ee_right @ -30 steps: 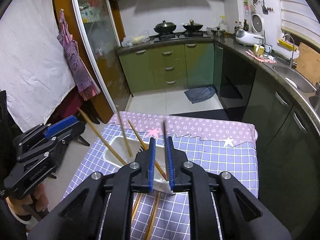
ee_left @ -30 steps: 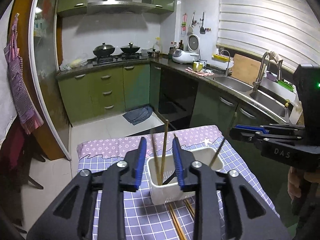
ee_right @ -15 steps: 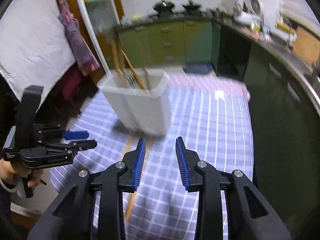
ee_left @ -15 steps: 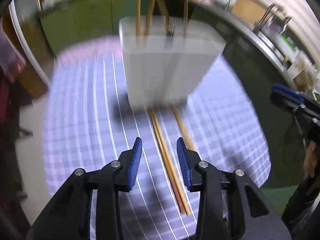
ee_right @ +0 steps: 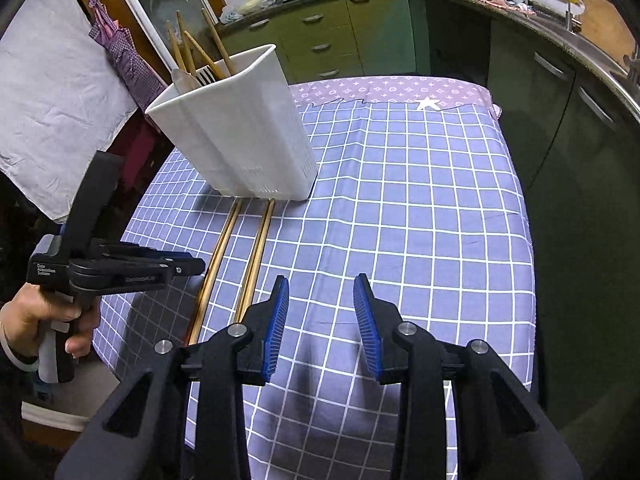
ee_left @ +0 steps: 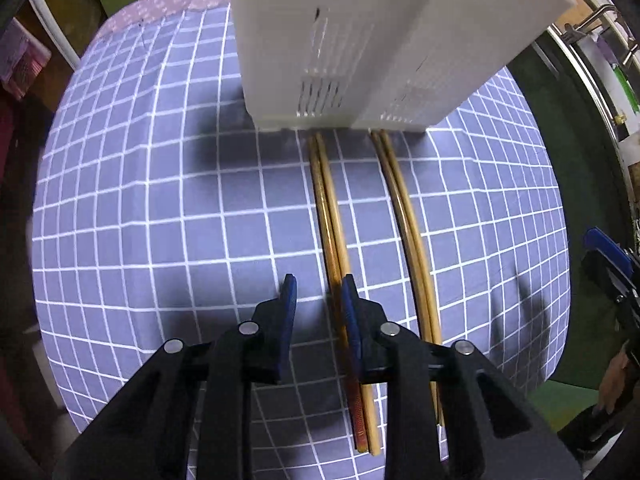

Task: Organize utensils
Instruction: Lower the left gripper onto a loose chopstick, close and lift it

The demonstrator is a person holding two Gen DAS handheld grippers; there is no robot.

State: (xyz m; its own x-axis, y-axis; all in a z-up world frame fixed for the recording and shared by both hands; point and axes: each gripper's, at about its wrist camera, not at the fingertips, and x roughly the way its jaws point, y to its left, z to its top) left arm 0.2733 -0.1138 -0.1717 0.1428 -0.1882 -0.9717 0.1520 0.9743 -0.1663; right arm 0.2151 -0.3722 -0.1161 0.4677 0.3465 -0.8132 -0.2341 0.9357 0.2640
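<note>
A white utensil holder (ee_left: 368, 40) stands on the blue checked tablecloth (ee_left: 160, 208). In the right wrist view the holder (ee_right: 236, 136) holds several chopsticks, a fork and a spatula. Two pairs of wooden chopsticks lie flat in front of it: a left pair (ee_left: 332, 224) and a right pair (ee_left: 412, 232), also seen in the right wrist view (ee_right: 236, 260). My left gripper (ee_left: 318, 300) is open, low over the cloth, its right finger over the left pair. My right gripper (ee_right: 322, 304) is open and empty above the cloth, right of the chopsticks.
The table's near and right edges drop to the floor. Green kitchen cabinets (ee_right: 344, 40) and a counter with a sink (ee_right: 580, 36) lie beyond. A glass door (ee_right: 160, 12) with a hanging cloth stands at the left. The left gripper shows in the right wrist view (ee_right: 116, 268).
Both grippers dropped from above the holder toward the cloth. The right gripper opened. The left gripper came down low over the left pair of chopsticks.
</note>
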